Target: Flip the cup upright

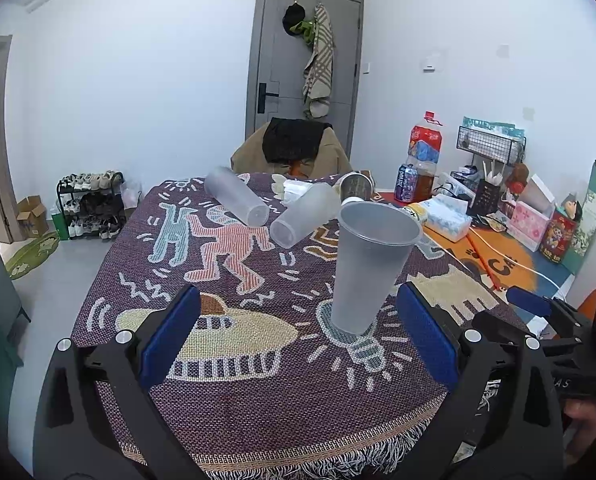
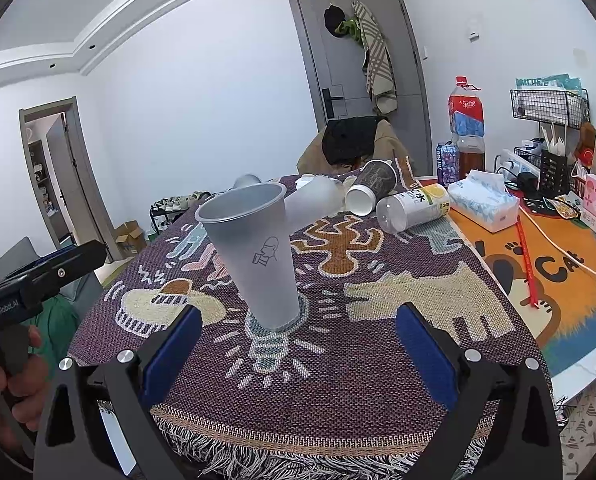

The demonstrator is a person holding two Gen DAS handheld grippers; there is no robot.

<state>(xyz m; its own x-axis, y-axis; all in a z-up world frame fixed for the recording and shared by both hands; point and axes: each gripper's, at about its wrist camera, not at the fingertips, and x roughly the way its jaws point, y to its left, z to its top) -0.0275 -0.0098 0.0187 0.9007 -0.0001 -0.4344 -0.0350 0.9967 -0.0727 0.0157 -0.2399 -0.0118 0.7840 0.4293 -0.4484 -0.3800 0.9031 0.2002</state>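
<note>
A grey frosted plastic cup (image 1: 367, 266) stands upright, mouth up, on the patterned woven cloth (image 1: 258, 392); it also shows in the right wrist view (image 2: 258, 256) with a small line drawing on its side. My left gripper (image 1: 298, 340) is open and empty, just short of the cup. My right gripper (image 2: 298, 352) is open and empty, the cup ahead and slightly left. Several other cups lie on their sides further back: two frosted ones (image 1: 238, 196) (image 1: 303, 216), a dark one (image 2: 371, 186) and a clear yellow-labelled one (image 2: 413, 206).
A tissue pack (image 2: 483, 200), drink can (image 2: 446, 164), large bottle (image 2: 467, 128), wire rack (image 2: 549, 108) and boxes crowd the right side on an orange mat (image 2: 569, 280). A chair with clothes (image 1: 294, 148) stands behind the table. The cloth's fringed edge (image 2: 298, 452) is nearest me.
</note>
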